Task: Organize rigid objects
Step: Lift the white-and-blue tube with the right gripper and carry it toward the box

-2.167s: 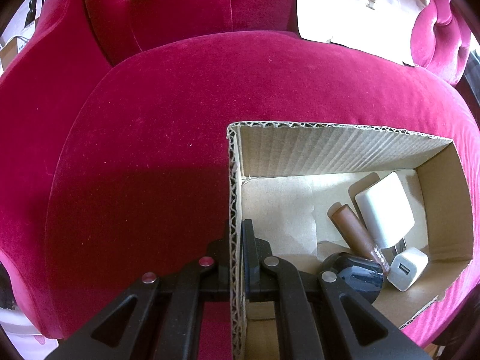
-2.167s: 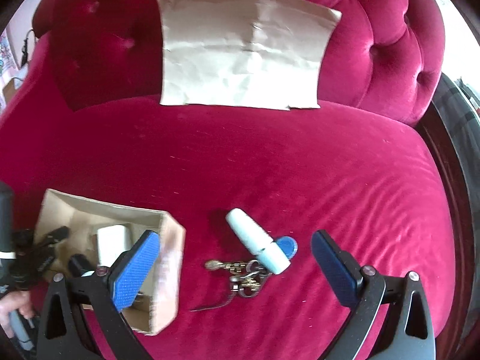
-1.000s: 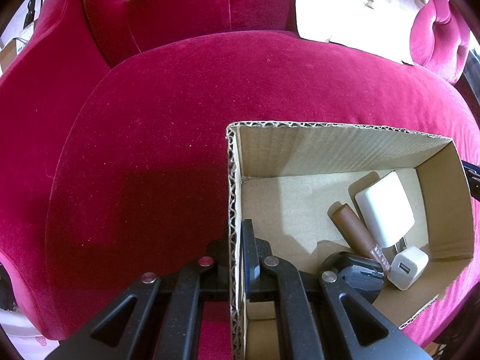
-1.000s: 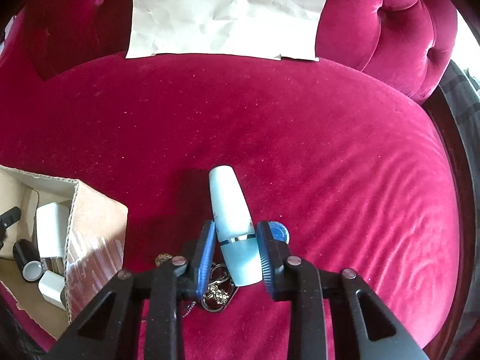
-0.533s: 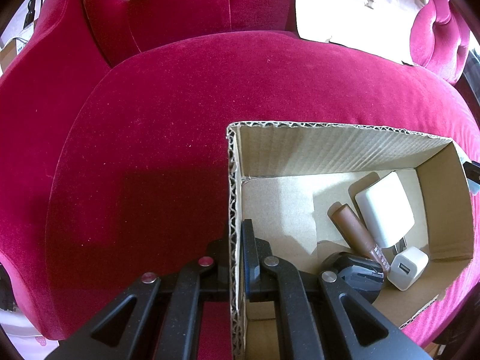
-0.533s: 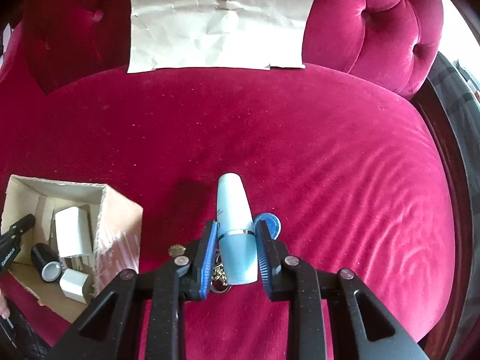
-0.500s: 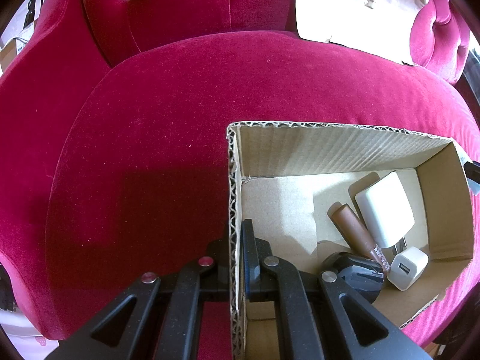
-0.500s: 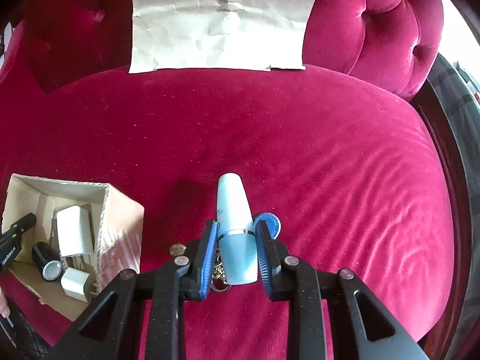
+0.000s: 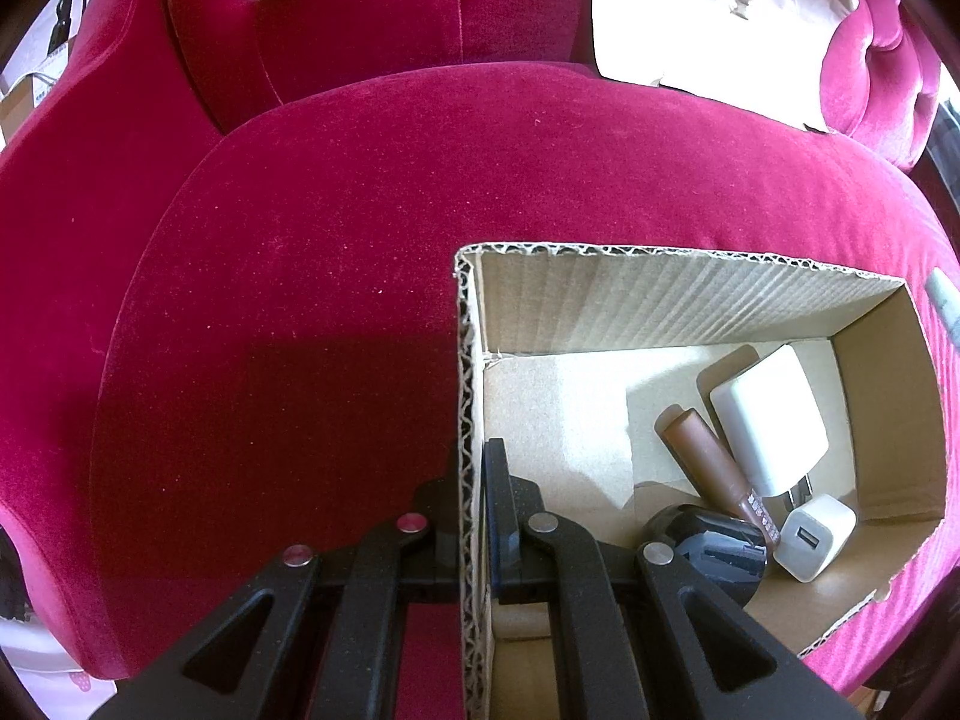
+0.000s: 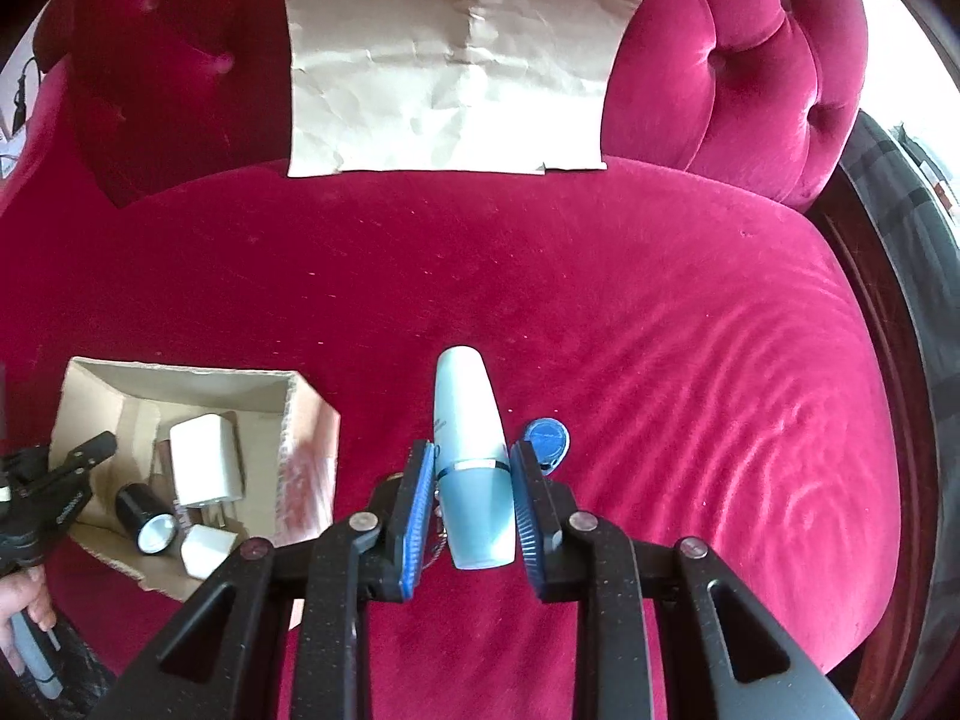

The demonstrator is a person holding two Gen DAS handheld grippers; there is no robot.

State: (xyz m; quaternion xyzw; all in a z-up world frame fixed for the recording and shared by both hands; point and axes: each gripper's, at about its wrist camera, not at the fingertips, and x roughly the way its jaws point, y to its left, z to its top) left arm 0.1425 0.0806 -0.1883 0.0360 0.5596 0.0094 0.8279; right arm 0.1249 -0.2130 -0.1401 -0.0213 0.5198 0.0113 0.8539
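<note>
My right gripper point(image 10: 471, 468) is shut on a pale blue and white tube point(image 10: 468, 420), held lifted above the red velvet seat. Below it lies a blue round tag point(image 10: 545, 437) with a keychain mostly hidden behind the tube. My left gripper point(image 9: 474, 462) is shut on the near wall of an open cardboard box point(image 9: 660, 294), seen as cardboard box point(image 10: 300, 414) at the left of the right wrist view. Inside lie a white charger point(image 9: 768, 414), a small white USB adapter point(image 9: 813, 537), a brown tube point(image 9: 708, 462) and a black cylinder point(image 9: 708, 546). The blue tube's tip point(image 9: 945, 303) shows at the left wrist view's right edge.
A sheet of brown paper point(image 10: 450, 66) leans against the tufted backrest point(image 10: 750, 60). A person's hand point(image 10: 24, 600) holds the left gripper's handle at the lower left. A dark wooden edge point(image 10: 888, 360) runs along the seat's right side.
My right gripper closed on the blue tube and has risen with it, leaving the tag and keychain on the seat. The tube's tip now enters the left view. The left gripper has not moved.
</note>
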